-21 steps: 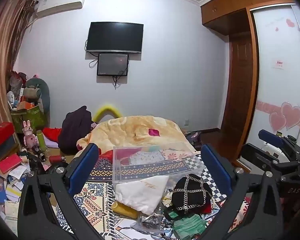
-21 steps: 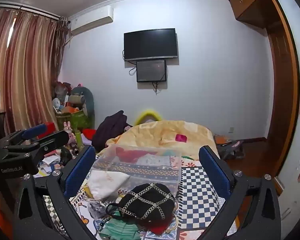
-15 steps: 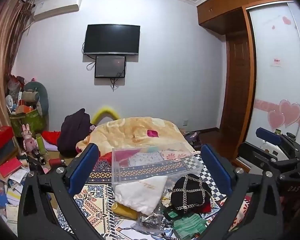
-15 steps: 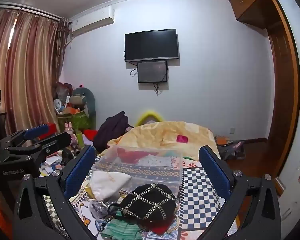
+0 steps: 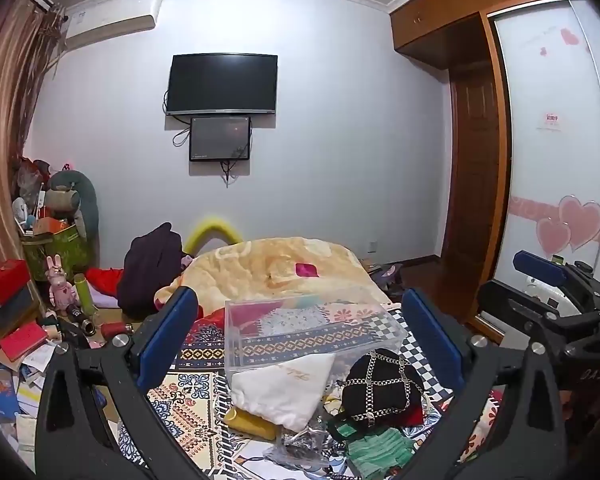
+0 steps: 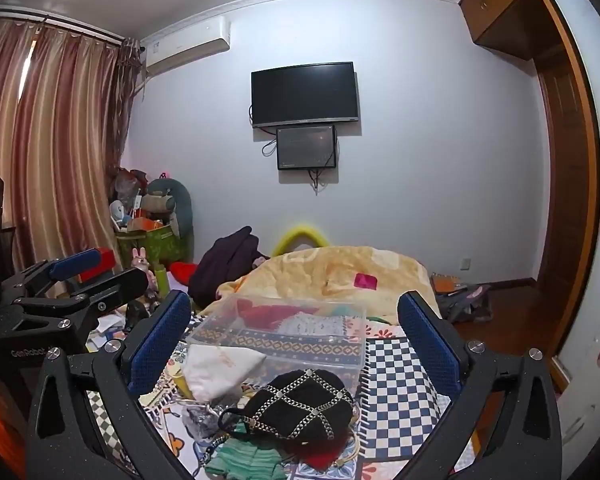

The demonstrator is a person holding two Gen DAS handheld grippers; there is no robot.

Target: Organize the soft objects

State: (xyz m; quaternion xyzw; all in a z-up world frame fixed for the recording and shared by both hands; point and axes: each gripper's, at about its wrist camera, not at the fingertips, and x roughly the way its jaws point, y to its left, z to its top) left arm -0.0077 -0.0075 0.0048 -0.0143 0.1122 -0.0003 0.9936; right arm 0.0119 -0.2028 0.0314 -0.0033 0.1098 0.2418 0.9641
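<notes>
A pile of soft things lies on the patterned bed cover: a white cloth pouch [image 5: 288, 388] [image 6: 220, 366], a black hat with a chain lattice [image 5: 384, 384] [image 6: 300, 404], a green knitted piece [image 5: 380, 452] [image 6: 252, 460] and a yellow item [image 5: 252, 424]. A clear plastic box [image 5: 312, 328] [image 6: 284, 332] stands just behind them. My left gripper [image 5: 300, 344] is open and empty, held above the pile. My right gripper [image 6: 296, 344] is open and empty, also above the pile.
A yellow blanket [image 5: 276, 268] is heaped at the far end of the bed, with a dark garment [image 5: 152, 268] beside it. Boxes, toys and papers [image 5: 28, 320] clutter the left side. A wardrobe [image 5: 560, 160] stands on the right.
Both grippers have shifted only slightly; the view drifted a little. Nothing was grasped or moved.
</notes>
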